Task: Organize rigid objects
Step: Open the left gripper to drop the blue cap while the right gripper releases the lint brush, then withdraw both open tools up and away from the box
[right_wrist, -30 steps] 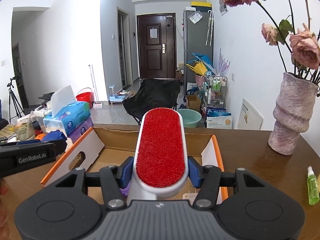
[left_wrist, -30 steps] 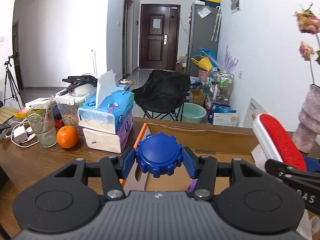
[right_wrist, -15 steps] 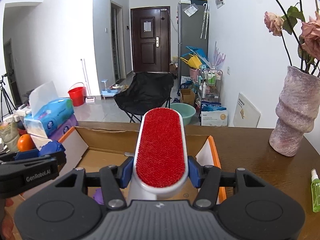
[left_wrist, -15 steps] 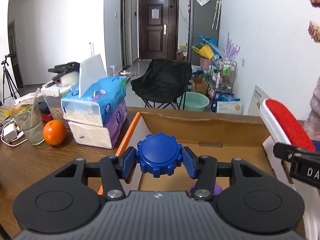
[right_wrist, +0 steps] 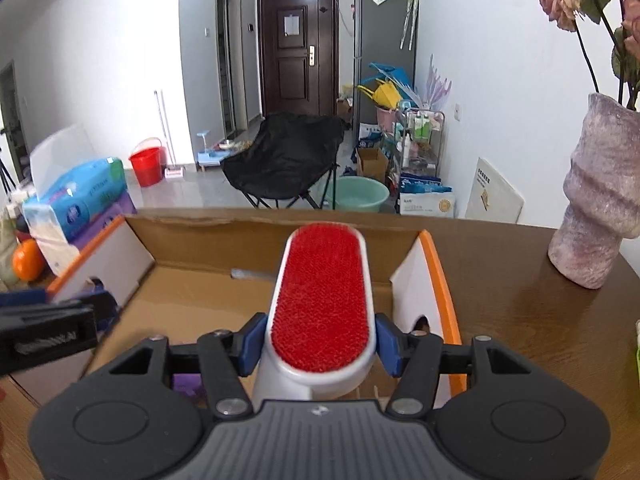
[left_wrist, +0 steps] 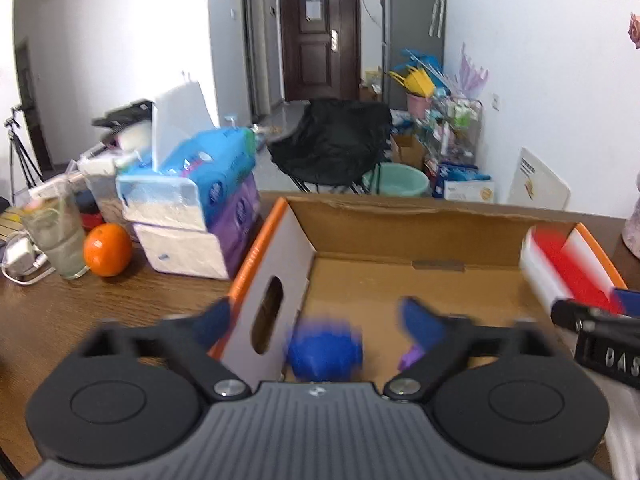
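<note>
My left gripper (left_wrist: 320, 316) is open above the left end of the cardboard box (left_wrist: 400, 220). The blue toothed lid (left_wrist: 325, 354) is blurred below the fingers, free of them, low inside the box beside a purple piece (left_wrist: 412, 358). My right gripper (right_wrist: 316, 344) is shut on the red-and-white lint brush (right_wrist: 320, 300) and holds it over the right part of the box (right_wrist: 192, 224). The brush also shows in the left wrist view (left_wrist: 568, 272). The left gripper appears at the left in the right wrist view (right_wrist: 44, 336).
Stacked tissue packs (left_wrist: 192, 216), an orange (left_wrist: 107, 250) and a glass (left_wrist: 56, 236) stand left of the box. A pale vase with dried roses (right_wrist: 600, 200) stands to its right. The table's far edge lies just behind the box.
My left gripper has opened and the blue lid has dropped from it into the box. Both grippers have moved forward over the box. The right one still holds the brush.
</note>
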`<state>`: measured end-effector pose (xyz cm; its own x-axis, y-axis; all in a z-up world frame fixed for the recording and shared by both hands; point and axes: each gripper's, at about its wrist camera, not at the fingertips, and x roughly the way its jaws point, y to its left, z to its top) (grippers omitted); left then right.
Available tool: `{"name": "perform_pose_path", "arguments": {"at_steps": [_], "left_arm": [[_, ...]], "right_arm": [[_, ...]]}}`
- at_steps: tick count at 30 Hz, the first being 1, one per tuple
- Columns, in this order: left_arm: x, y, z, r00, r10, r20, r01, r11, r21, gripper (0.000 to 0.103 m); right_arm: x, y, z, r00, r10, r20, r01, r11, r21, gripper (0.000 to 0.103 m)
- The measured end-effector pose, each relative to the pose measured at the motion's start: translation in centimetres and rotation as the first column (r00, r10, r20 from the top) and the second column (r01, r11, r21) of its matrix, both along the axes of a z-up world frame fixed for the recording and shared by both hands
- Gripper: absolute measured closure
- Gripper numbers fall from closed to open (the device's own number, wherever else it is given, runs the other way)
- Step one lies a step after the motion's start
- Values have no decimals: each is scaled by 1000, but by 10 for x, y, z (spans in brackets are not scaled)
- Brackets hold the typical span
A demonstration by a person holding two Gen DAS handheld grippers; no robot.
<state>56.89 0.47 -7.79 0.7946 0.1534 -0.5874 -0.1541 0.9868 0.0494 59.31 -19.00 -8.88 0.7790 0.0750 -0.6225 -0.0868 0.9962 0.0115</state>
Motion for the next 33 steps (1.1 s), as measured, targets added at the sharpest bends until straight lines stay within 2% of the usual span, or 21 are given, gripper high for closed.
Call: {"name": "perform_pose_path", "arguments": {"at_steps": [1,2,3,9,20,33], "left_arm": [[-1,0,2,1000,4,9,-4,1000,4,0],[-2,0,3,1000,3,6,-3,1000,0,0],[-2,2,4,1000,4,1,-4,1000,-9,0],[-1,6,4,999,21,-25,-22,999,-30,0],[-6,8,8,1000,20,-19,-21,998,-51,0],[-35,12,24,999,12,34,-9,997,-78,0]], "right_arm": [[-2,-1,-2,1000,-8,6,8,1000,-18,13],[-5,-2,-3,1000,-21,19,21,999,-36,4],[-9,-5,-3,999,-34,42,36,998,-44,0],[-21,-20,-3,997,-54,61,54,998,-8,0],[-40,-23,3,995,-45,86,45,999,11,0],[-83,-23,16,990,-43,134,40,999,25,0]]}}
